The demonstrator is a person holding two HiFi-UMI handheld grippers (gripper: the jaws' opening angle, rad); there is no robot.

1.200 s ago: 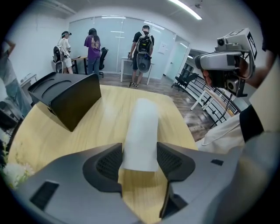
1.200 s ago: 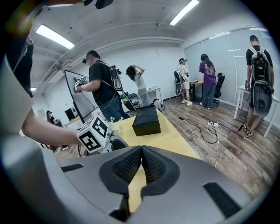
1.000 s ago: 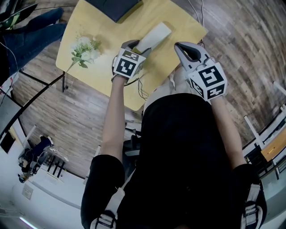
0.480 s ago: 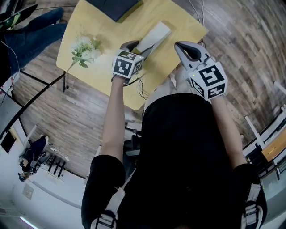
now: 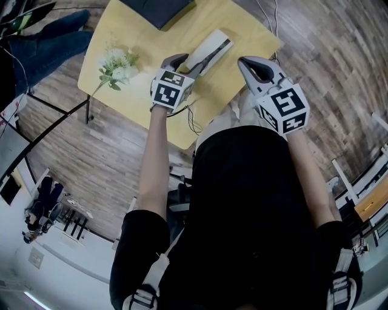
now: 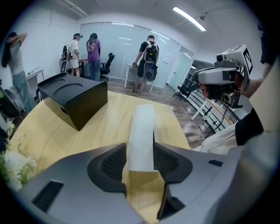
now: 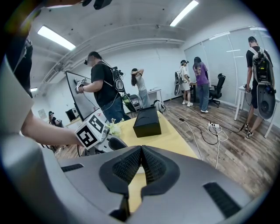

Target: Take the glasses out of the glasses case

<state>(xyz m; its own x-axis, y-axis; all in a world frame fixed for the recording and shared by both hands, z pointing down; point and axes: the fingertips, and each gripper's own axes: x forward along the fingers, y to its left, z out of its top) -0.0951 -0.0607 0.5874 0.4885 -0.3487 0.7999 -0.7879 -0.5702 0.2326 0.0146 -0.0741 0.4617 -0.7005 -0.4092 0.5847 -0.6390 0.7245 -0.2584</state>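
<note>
A long white glasses case (image 5: 209,48) lies closed on the yellow table (image 5: 139,103), running away from me. My left gripper (image 5: 188,63) straddles its near end. In the left gripper view the case (image 6: 142,131) fills the gap, the closing jaws touch both its sides, and the pads (image 6: 109,164) press on it. A dark line shows along the case's right side. My right gripper (image 5: 251,65) hovers to the right of the case, apart from it. It is shut, its pads (image 7: 131,166) meeting with nothing between them. No glasses are visible.
A black box (image 5: 157,9) stands at the table's far edge, also the black box (image 6: 74,98) left of the case. A white flower sprig (image 5: 118,66) lies at the table's left. Cables (image 7: 214,129) trail on the wooden floor to the right. Several people stand in the room behind.
The left gripper's jaws have narrowed onto the case's near end. The case has shifted slightly and now shows a dark edge on its right side. The right gripper has kept still.
</note>
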